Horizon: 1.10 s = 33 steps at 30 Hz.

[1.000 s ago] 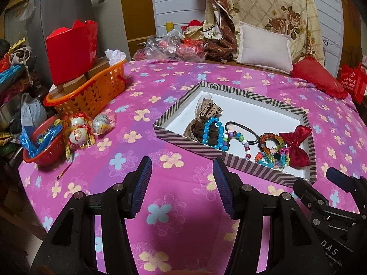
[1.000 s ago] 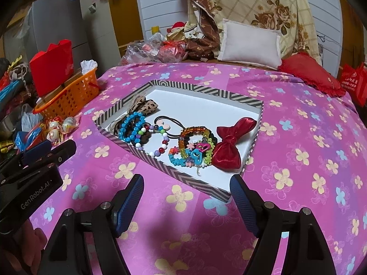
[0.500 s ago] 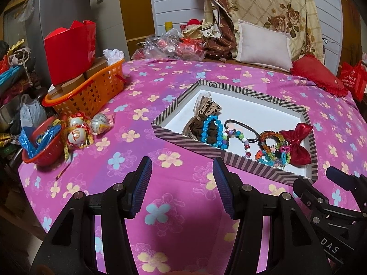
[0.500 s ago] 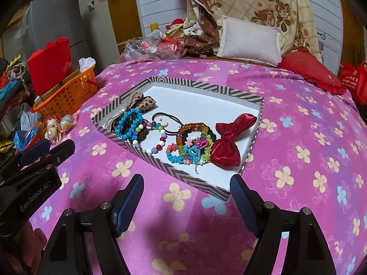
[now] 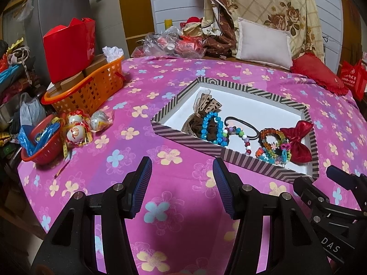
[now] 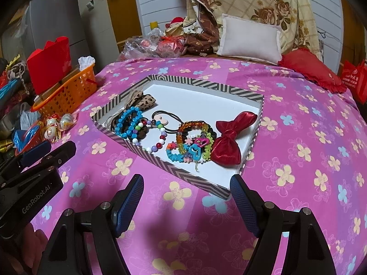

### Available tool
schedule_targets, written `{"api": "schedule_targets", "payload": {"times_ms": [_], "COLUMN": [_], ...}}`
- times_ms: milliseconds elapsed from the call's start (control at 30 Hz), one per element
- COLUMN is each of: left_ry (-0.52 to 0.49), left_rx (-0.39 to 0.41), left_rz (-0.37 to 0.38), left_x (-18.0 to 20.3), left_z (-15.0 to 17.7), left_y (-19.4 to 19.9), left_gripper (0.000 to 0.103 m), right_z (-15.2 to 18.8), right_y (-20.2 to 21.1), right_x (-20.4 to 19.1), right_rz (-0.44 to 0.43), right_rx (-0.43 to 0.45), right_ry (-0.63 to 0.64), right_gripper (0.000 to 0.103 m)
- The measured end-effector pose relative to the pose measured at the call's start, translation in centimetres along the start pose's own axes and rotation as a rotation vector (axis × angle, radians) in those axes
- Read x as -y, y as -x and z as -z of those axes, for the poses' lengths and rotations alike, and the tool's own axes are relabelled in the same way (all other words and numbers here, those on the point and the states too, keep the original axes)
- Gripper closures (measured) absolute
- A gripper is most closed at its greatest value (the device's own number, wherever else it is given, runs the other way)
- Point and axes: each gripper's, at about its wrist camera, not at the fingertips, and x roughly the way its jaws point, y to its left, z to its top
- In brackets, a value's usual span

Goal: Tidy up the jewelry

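In the striped tray [image 6: 201, 178], a leopard-print piece [image 6: 144, 100] lies half hidden under the blue bracelet [image 6: 128, 121]; the red bow [image 6: 229, 142] sits rightmost. Both tools, left [image 5: 182, 167] and right [image 6: 187, 183], hover released and empty just short of the tray's near rim, over the pink flowered surface [image 6: 298, 149]. Pillows [image 6: 250, 39] behind.

The cloth [image 6: 298, 137] is pink with yellow, blue and pink flowers. At centre frame, the tray [image 6: 183, 176] has a striped brown-and-cream rim and a white floor. In it lie a red bow [image 6: 229, 142], a blue bracelet [image 6: 128, 123], a rainbow bracelet [image 6: 192, 144] and a leopard-print bow [image 6: 144, 100]. At upper left stands an orange basket [image 6: 66, 96].
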Motion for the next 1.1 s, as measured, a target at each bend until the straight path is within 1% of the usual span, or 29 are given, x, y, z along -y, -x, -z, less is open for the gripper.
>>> {"api": "schedule_targets", "payload": {"times_ms": [1100], "left_ry": [-0.001], "left_rx": [-0.004], "left_rz": [-0.002], "left_x": [0.15], "left_z": [0.08], "left_y": [-0.04], "left_gripper": [0.048], "right_z": [0.22], "right_y": [-0.64], "right_x": [-0.07], "right_rz": [0.001], "right_rx": [-0.026], "right_ry": [-0.004], "right_gripper": [0.027]}}
